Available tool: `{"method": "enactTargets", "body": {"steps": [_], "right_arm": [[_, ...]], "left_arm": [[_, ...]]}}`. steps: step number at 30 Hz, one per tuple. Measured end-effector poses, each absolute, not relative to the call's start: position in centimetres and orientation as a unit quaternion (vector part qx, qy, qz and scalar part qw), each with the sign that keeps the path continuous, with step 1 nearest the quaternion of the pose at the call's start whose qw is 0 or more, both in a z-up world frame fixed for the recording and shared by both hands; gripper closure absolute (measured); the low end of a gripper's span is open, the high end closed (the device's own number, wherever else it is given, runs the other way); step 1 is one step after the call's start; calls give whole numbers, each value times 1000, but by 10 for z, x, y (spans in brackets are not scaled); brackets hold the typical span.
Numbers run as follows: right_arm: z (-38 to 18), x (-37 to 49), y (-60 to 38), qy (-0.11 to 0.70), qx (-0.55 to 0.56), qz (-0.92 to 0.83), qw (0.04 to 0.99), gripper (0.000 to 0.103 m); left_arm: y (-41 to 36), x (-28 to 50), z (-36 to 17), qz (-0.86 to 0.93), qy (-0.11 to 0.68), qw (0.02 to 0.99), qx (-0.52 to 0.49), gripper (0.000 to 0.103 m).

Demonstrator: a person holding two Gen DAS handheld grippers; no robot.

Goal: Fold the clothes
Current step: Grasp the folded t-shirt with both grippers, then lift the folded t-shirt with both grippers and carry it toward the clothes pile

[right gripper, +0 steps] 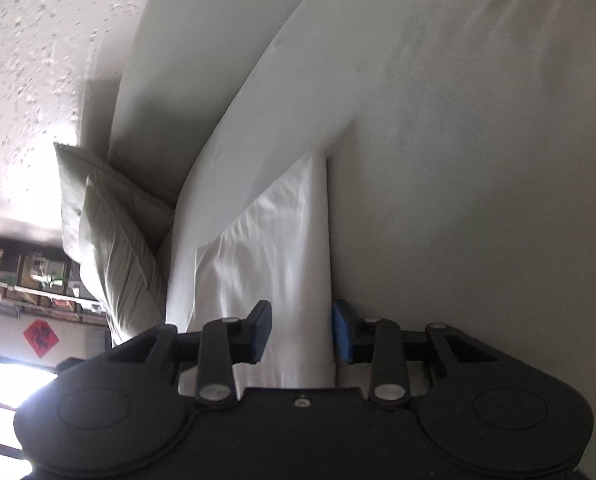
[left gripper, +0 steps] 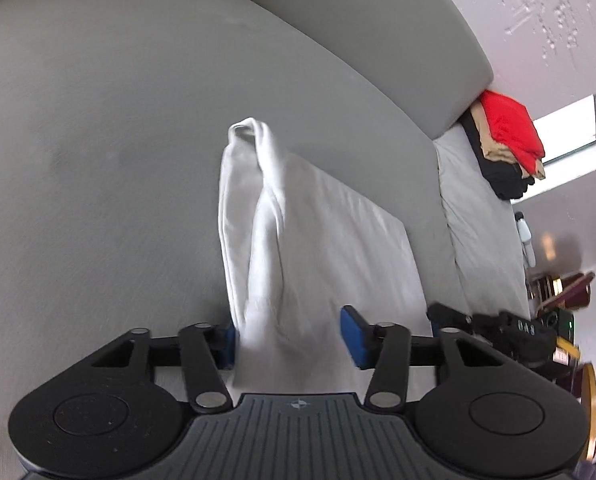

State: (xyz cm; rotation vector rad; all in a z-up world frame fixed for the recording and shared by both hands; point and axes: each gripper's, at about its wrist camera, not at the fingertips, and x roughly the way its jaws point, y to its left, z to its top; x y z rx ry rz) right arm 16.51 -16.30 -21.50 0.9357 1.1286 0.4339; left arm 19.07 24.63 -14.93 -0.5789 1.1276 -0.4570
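White garment (left gripper: 318, 240) lies on a grey sofa seat (left gripper: 98, 160), partly folded into a flat panel with a straight edge running toward the backrest (left gripper: 358, 32). One portion is raised into a twisted ridge that runs from a bunched top end down into the left gripper (left gripper: 290, 340). That gripper's blue pads (left gripper: 354, 336) stand well apart, with cloth between them; the left pad is touching the fabric, the right pad appears clear of it. Whether the cloth is held cannot be told.

In the right wrist view the same garment (right gripper: 266, 248) shows as a smooth folded panel on the seat, its long straight edge passing between the fingers of the right gripper (right gripper: 301, 332). Those fingers are spread, one blue pad (right gripper: 342, 332) on either side of the fabric edge, not pressed onto it.

At the far end of the sofa, a stack of folded clothes (left gripper: 506, 140), red on top of tan and black, rests on the armrest. A grey-green cushion (right gripper: 110, 248) leans in the opposite corner of the sofa.
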Motion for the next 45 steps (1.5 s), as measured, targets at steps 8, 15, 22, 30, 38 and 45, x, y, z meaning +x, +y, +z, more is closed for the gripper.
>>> {"method": "enactTargets", "body": {"steps": [8,15,22,30,38,45], "right_arm": [[-245,202,-152,506,462,199,700,99],[-208,187,-134,464,382,205,773,98],[-111,131,-135,337,314,240,854,99],[42,26,-215,128,285,245,918,99],[134,-95,-313,8,182,147,972,99],[115,-138,-375,38,164,44,985,99]], "left_arm": [[247,225,-166,-209,533,758,-313,70],[212,192,-123,-164,481,839,-196,95],[137,94,-13,-131,278,951,-45,96],[50,15,91,-170,103,980,-17,96],[-73,-16,125,-304,56,949,-66,96],[-166,-18,91,-386,132,909,-88,96]]}}
